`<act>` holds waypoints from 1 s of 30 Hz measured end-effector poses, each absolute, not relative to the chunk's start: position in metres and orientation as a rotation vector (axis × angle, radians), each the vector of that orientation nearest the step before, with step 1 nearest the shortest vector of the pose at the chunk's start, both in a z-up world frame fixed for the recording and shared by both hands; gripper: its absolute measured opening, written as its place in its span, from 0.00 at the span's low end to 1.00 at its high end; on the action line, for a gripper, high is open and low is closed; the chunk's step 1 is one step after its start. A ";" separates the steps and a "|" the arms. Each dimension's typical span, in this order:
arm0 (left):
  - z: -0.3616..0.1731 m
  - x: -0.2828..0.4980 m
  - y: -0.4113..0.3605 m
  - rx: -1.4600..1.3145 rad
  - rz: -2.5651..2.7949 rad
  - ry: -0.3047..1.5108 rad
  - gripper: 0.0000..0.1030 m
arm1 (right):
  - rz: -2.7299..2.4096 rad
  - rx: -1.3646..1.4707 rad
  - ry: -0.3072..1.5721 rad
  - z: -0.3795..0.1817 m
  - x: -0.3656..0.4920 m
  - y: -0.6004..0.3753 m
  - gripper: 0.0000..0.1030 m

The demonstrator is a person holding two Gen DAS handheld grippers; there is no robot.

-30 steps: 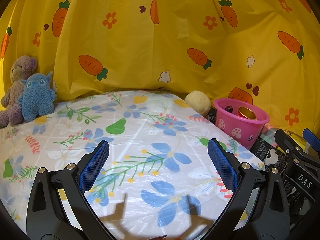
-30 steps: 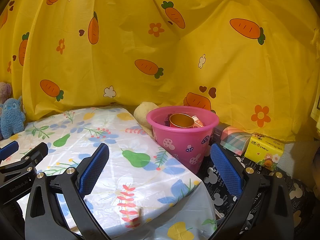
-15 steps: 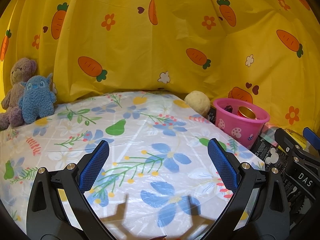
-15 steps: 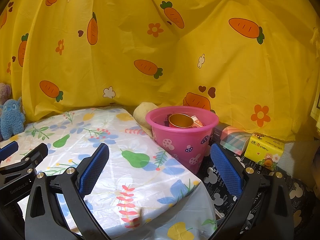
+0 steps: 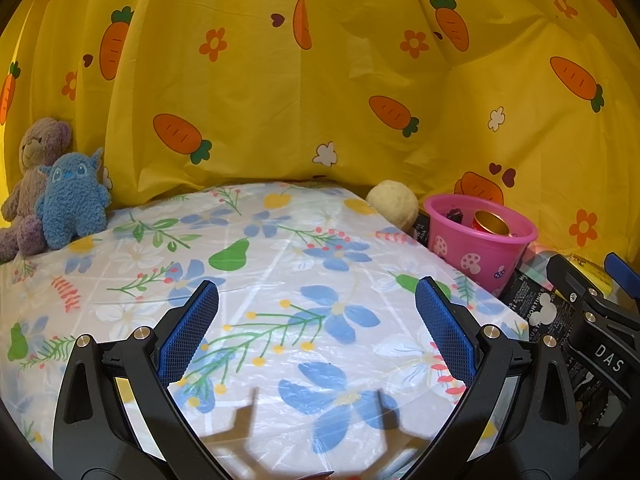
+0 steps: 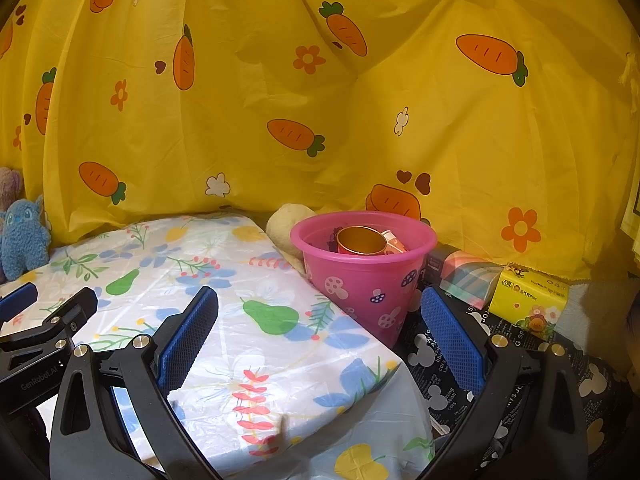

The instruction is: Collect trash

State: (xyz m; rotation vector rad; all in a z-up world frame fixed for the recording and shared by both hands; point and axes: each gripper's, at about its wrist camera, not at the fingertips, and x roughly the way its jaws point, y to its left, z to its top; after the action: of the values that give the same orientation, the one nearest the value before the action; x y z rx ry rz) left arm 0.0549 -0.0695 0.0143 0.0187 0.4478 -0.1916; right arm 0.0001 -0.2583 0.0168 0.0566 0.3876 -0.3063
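A pink bucket with mushroom prints (image 6: 362,276) stands off the table's right edge; it also shows in the left wrist view (image 5: 478,242). Inside it are a gold can (image 6: 360,240), a pink-white wrapper and something dark. My left gripper (image 5: 316,330) is open and empty above the floral tablecloth (image 5: 280,280). My right gripper (image 6: 320,332) is open and empty above the table's right edge, the bucket just beyond and between its fingers. Each gripper shows at the edge of the other's view.
A purple bear (image 5: 30,184) and blue plush (image 5: 72,200) sit at the table's far left. A cream ball (image 5: 392,202) lies by the bucket. A striped box (image 6: 468,276) and yellow tissue pack (image 6: 528,300) lie on a black printed cloth (image 6: 460,384). A yellow carrot curtain hangs behind.
Both views have shifted very slightly; the grippers stay open and nothing on the table has moved.
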 end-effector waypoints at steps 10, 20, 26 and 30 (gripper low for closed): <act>0.015 0.053 -0.071 0.021 -0.193 0.446 0.94 | -0.305 0.059 0.387 0.017 0.000 -0.259 0.95; 0.015 0.053 -0.073 0.021 -0.196 0.444 0.94 | -0.306 0.060 0.386 0.016 -0.001 -0.260 0.95; 0.014 0.052 -0.074 0.024 -0.201 0.444 0.94 | -0.305 0.059 0.387 0.017 -0.001 -0.260 0.95; 0.014 0.052 -0.074 0.025 -0.201 0.443 0.94 | -0.306 0.060 0.386 0.017 -0.001 -0.260 0.95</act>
State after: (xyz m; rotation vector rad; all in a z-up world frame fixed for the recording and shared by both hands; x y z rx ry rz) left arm 0.0521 -0.0744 0.0143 0.0249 0.4433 -0.2005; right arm -0.0009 -0.2601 0.0165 0.0602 0.3859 -0.3060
